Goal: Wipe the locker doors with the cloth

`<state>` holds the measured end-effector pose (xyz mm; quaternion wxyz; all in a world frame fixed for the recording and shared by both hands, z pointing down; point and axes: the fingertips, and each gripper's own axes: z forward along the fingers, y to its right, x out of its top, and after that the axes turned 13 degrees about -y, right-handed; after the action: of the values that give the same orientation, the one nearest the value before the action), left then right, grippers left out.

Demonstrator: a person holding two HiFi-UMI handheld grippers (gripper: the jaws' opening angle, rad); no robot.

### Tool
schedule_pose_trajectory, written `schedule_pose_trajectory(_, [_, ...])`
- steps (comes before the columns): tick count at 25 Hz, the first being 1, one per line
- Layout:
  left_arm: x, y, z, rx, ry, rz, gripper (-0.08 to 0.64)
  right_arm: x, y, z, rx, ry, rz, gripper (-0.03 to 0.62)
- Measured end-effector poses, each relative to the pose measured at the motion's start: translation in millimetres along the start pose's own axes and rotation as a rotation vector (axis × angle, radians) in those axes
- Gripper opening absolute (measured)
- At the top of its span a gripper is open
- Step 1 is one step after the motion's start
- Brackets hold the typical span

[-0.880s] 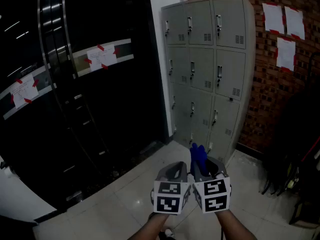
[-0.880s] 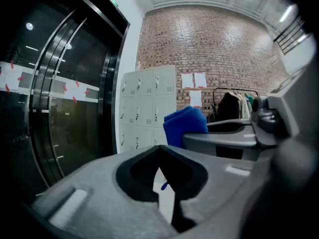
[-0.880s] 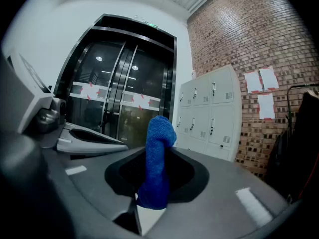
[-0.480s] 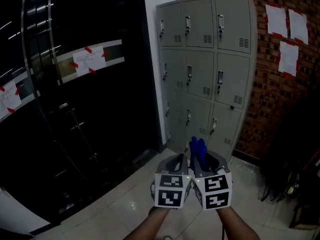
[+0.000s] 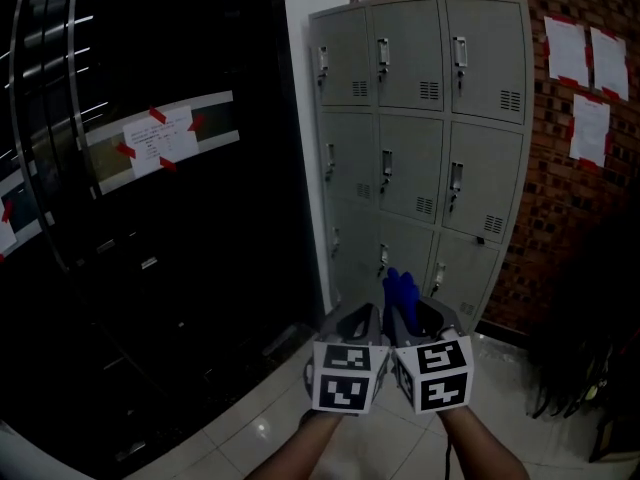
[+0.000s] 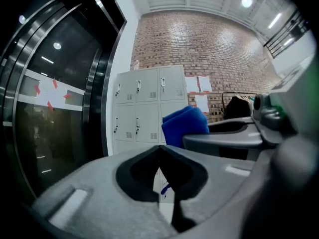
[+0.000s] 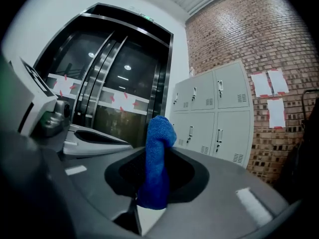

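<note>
Blue fuzzy cloth pinched upright in my right gripper jaws. Left gripper jaws together, empty. Grey metal locker doors well ahead; I should close in, press cloth flat.

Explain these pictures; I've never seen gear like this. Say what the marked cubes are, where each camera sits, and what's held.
No robot: a person holds a two-jaw gripper in each hand, and the marked cubes are part of those. One picture comes from a camera on the person's head, looking down; the other two from cameras riding on each gripper, looking along its jaws. The right gripper is shut on a blue cloth. The left gripper is shut and empty. Ahead stand grey lockers on a tiled floor beside a brick wall; the cloth is not touching them.
</note>
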<state>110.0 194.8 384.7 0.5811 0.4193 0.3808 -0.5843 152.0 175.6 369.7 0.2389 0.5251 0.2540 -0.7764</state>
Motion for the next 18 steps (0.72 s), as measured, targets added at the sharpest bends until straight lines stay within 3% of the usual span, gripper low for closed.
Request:
schedule_pose_trajectory(10, [28, -42, 96, -0.010, -0.003, 0.003, 0.003, 27, 42, 99, 0.015, 0.021, -0.007, 0.089])
schedule_pose_trajectory(18, [97, -76, 208, 0.006, 0.014, 0.009, 0.003, 75, 121, 196, 0.024, 0.061, -0.020, 0.089])
